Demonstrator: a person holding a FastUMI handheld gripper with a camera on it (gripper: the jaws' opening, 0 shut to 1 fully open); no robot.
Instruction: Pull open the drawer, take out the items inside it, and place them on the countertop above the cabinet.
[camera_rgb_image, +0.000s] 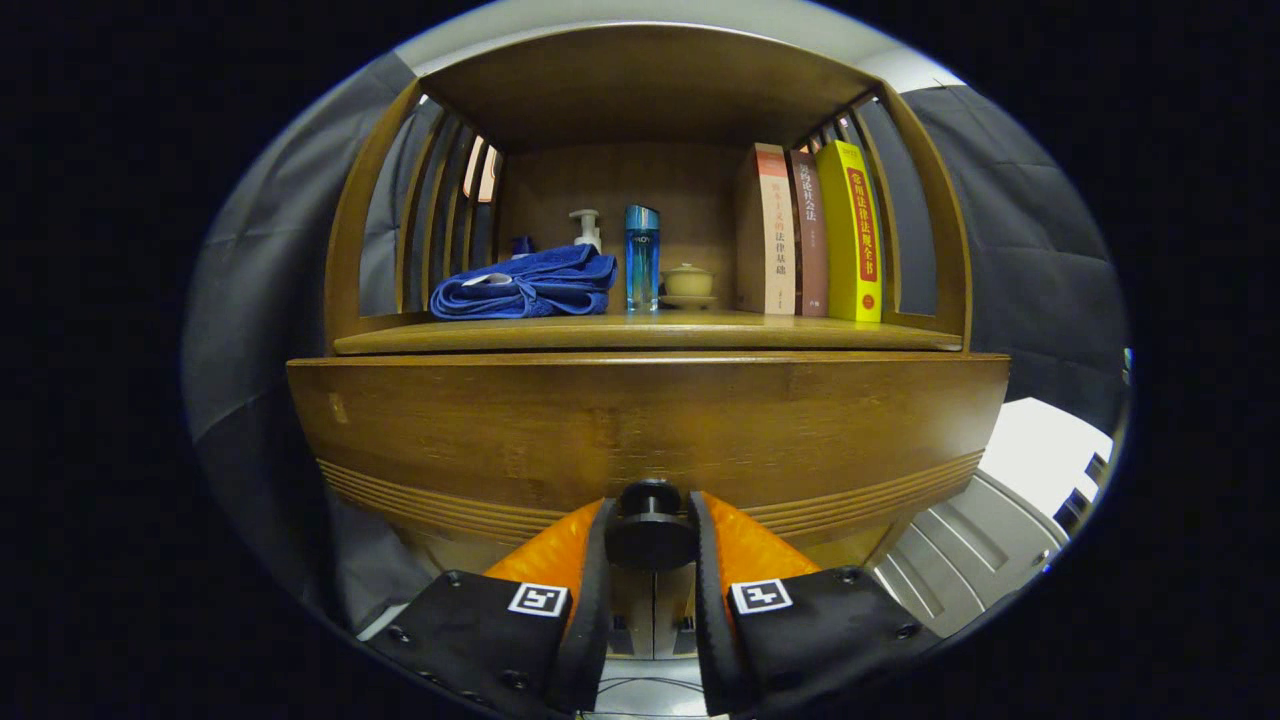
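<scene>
A wooden drawer front (640, 420) spans the cabinet just ahead of me, below the countertop shelf (640, 335). Its round dark knob (650, 530) sits between my two fingers, and my gripper (650, 520) is shut on it, one finger pressing on each side. The inside of the drawer is hidden behind its front. On the countertop lies a folded blue towel (525, 285), left of a blue bottle (642, 258).
A white pump bottle (586, 228) stands behind the towel. A small lidded cup on a saucer (688, 283) and three upright books (815, 232) fill the shelf's right side. Curved wooden slats (430, 200) wall both ends. The shelf's front middle is bare.
</scene>
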